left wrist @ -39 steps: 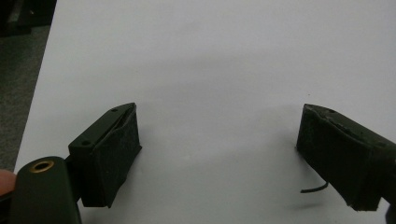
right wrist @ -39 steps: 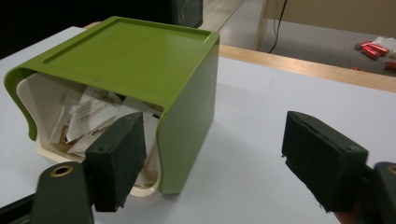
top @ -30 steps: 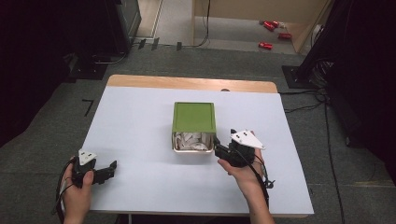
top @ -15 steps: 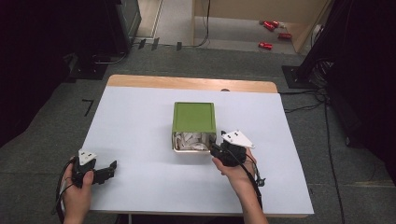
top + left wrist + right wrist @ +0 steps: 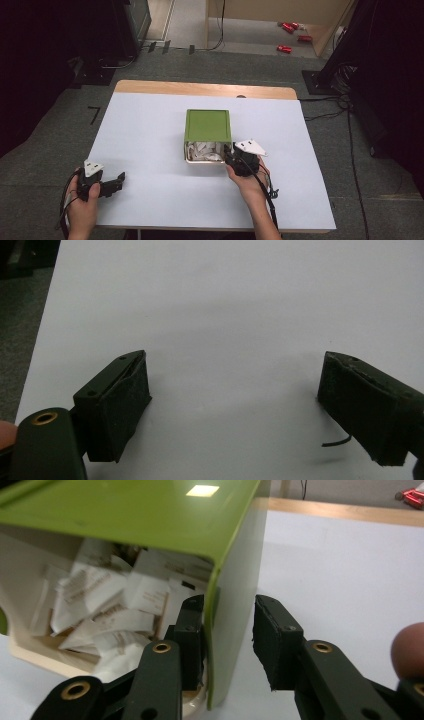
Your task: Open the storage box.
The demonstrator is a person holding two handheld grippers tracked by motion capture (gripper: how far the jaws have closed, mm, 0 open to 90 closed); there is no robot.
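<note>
Green box (image 5: 208, 126) sits mid-frame in the high view, lying on its side, open end toward the person, white packets (image 5: 202, 150) inside. Right gripper (image 5: 231, 154) straddles its right wall; jaws just been closing, a gap remains on the outer side. Seat deeper and square up before pinching. Left gripper (image 5: 119, 178) idle at lower left, jaws wide, empty, on the white table (image 5: 150, 130).

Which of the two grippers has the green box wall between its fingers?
The right gripper: its fingers straddle the green box side wall. The left gripper stands open over bare table.
</note>
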